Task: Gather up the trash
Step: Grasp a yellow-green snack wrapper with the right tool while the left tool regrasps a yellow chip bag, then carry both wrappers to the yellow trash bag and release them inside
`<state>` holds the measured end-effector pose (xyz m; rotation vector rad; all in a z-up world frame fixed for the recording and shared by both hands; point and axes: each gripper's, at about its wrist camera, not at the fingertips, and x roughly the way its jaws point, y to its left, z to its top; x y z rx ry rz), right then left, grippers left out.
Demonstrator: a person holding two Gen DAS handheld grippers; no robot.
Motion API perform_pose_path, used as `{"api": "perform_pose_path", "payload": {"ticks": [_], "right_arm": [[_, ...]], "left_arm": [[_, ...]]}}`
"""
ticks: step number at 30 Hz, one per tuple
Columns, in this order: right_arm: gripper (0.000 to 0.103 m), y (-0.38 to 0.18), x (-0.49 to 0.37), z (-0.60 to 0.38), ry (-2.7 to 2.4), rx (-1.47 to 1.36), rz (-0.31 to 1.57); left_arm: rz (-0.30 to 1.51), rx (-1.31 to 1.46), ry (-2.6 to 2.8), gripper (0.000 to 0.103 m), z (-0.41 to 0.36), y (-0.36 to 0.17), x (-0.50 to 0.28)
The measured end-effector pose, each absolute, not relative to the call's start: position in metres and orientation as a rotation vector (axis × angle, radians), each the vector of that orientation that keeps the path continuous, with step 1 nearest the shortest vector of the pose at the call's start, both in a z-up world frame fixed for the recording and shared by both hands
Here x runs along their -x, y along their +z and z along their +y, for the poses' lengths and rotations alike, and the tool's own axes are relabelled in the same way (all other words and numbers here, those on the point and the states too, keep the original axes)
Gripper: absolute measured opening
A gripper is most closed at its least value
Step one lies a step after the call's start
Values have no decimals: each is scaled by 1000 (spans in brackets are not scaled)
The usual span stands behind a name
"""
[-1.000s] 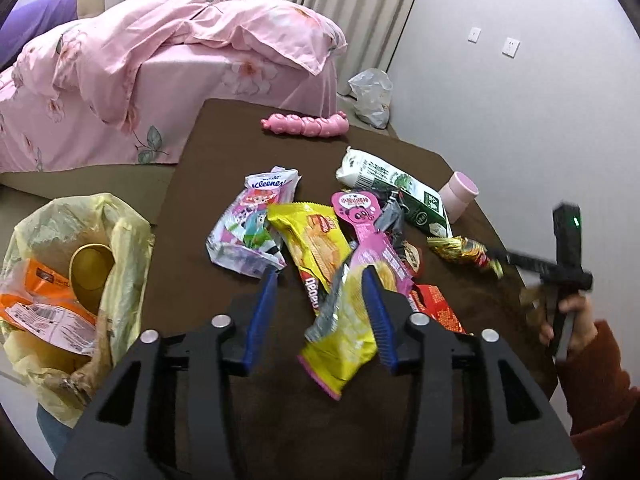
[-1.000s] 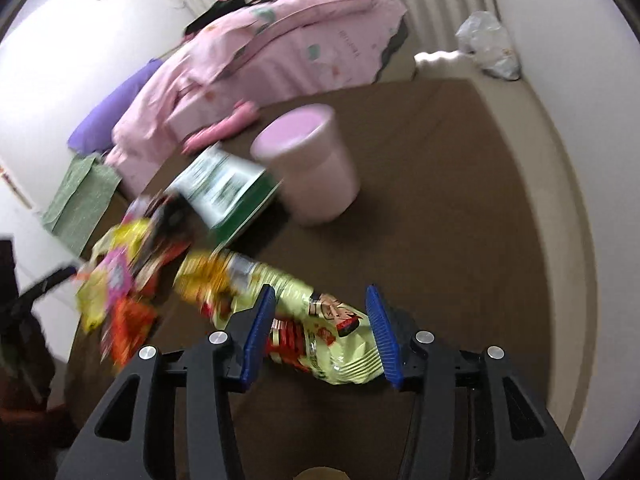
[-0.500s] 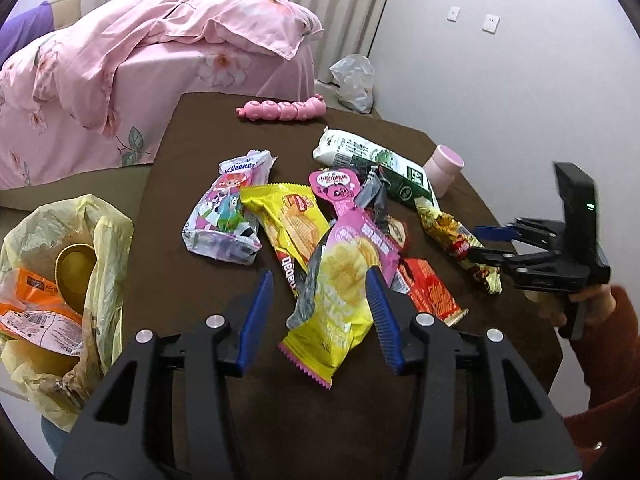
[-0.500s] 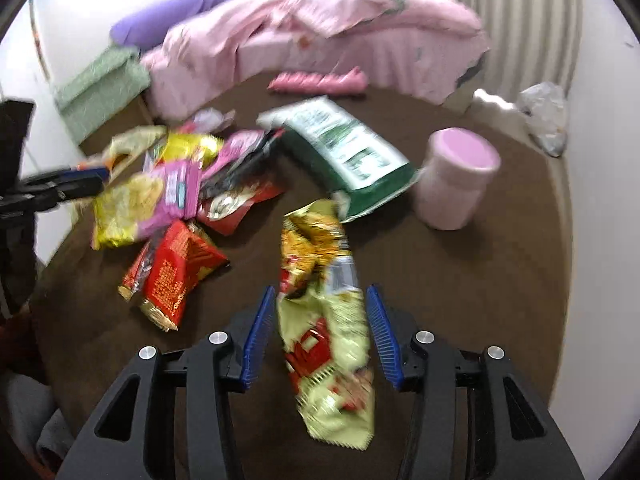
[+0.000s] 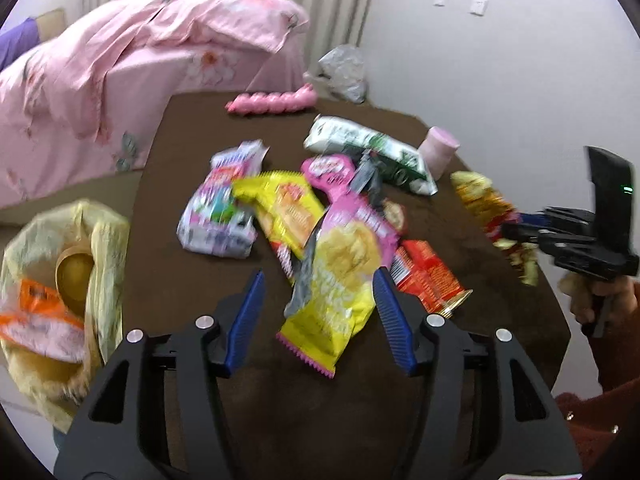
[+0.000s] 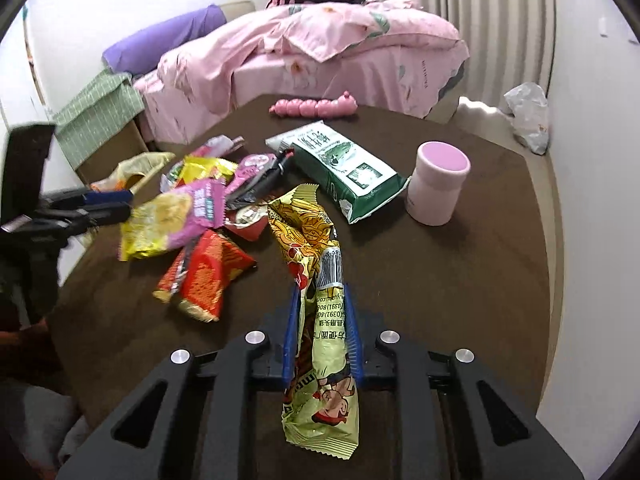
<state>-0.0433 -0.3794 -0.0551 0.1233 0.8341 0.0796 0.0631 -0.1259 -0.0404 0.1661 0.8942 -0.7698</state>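
1. The noodle wrapper (image 6: 320,344) is pinched between the fingers of the right gripper (image 6: 320,336), which have just closed on it; it is held above the table (image 6: 460,280).
2. The left gripper (image 5: 320,316) is spread, its fingers just widened, with the yellow chip bag (image 5: 336,292) lying between them, ungripped.
3. The limp wrapper might slip out if swung.
4. At nine o'clock in the left view, a yellow trash bag (image 5: 100,240) is seen holding an orange wrapper (image 5: 36,312) and a cup.

Right claw (image 6: 320,332) just clamped; left claw (image 5: 318,320) widening, apparently empty.
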Motion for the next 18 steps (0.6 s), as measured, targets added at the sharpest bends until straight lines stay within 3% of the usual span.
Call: {"api": "perform_pose_path", "payload": {"ticks": [6,8,9,10,18], "right_arm": [[21,-57,59,-380,58,-171,809],[21,-58,61,-379,53,-199,801],[21,-58,62,-378,52,-203,798],[21,-57,62,-376,52,-204,791],[21,-35,67,-359,73,-167,737]], "left_arm": [[981,-54,-664,53,-113,-64,-63],[992,-30,-679,40,-114,-66,-65],[991,-37,-677,20,-116,-65,-65],[987,-42,-674,14,-117,-63,-64],[809,-103,-671,11,-102,-11,-33]]}}
